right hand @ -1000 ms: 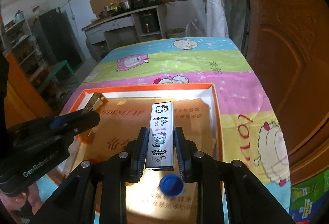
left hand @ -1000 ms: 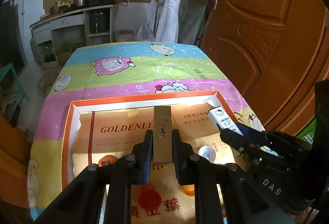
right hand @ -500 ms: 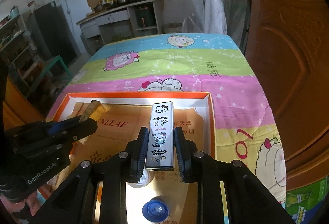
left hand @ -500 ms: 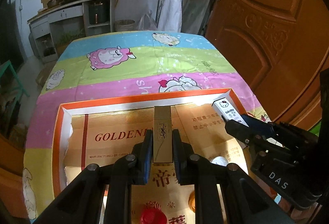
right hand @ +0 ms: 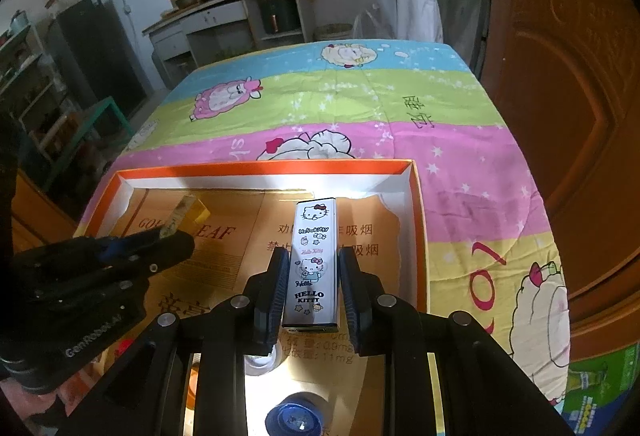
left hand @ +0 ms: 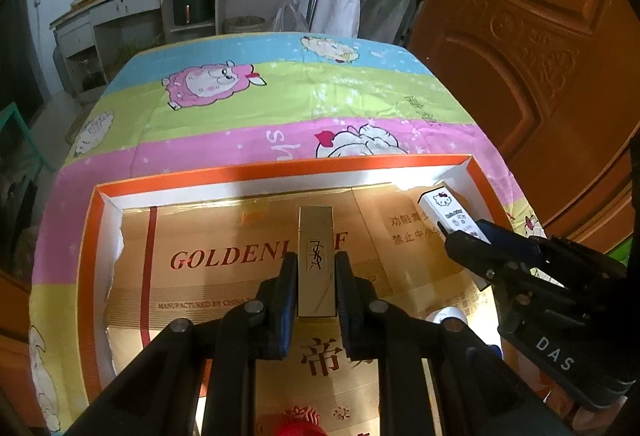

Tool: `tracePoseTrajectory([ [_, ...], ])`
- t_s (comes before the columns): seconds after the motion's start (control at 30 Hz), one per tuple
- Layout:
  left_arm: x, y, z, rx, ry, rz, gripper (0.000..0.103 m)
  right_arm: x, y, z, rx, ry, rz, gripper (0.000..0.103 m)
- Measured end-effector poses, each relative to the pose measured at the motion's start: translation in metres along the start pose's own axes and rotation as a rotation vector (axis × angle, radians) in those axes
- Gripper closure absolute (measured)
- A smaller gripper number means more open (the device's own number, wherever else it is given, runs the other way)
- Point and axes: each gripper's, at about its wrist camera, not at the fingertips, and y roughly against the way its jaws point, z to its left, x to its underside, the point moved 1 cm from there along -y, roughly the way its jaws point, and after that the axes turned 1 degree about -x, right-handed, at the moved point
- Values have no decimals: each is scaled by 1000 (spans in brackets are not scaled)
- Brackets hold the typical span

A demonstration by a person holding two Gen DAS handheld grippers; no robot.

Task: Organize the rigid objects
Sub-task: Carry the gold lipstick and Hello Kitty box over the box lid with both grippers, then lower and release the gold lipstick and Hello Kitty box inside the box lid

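Two slim boxes, each clamped lengthwise in a gripper above the orange-rimmed tray [left hand: 280, 172].

The gold lipstick case [left hand: 316, 260] runs along the left gripper [left hand: 316, 276], jaws closed on its sides, over the tray's middle. The Hello Kitty case [right hand: 314, 260] does likewise in the right gripper [right hand: 314, 280], nearer the tray's right wall, both pointing at the far rim.

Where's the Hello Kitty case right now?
The Hello Kitty case is clamped in the right tongs, held over the right part of the orange-rimmed box, near its far right corner; the left wrist view shows it at its right edge.
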Motion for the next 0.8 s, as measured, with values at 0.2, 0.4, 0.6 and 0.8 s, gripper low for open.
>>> tracePoseTrajectory([
  [0.2,1,-2,1,2,4,4,85,0,-4,1,0,1,12,76],
  [0.4,3,-8,1,2,6,22,85,2,-11,2,3,5,36,76],
  [0.6,2,-10,4,20,29,26,85,3,-19,0,5,-4,77,76],
  [0.8,3,-9,7,35,43,21,85,3,-19,0,6,-9,88,75],
])
